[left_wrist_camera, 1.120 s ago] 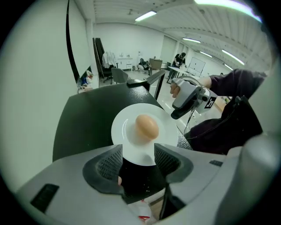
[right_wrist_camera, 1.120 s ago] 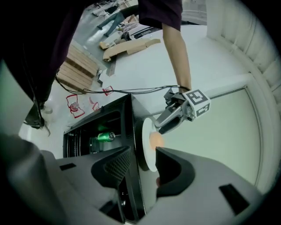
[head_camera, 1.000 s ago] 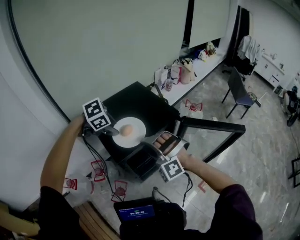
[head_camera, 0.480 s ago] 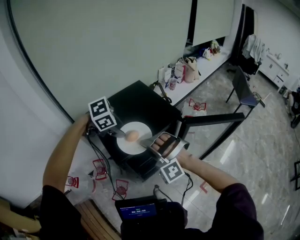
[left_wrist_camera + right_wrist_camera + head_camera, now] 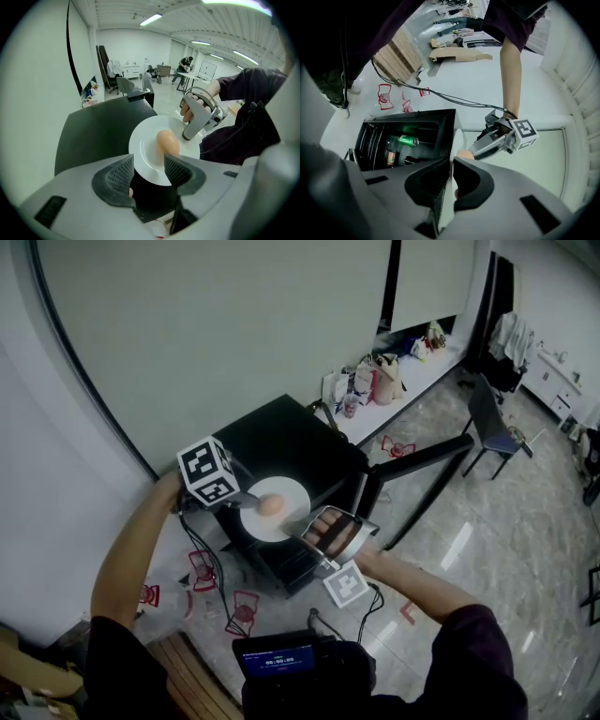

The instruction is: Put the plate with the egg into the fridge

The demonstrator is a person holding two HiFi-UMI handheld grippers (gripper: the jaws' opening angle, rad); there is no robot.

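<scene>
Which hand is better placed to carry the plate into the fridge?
Right: fingers of the right gripper have just closed on the plate rim; the left gripper is open, gripping nothing.

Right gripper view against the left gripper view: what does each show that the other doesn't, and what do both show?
Only the right gripper view: the inside of the fridge with a green can, and the right claw, which has just been closing, clamped on the plate by its rim. Only the left gripper view: the plate's whole top face, and the left claw open at its near rim. Both: plate and egg.
</scene>
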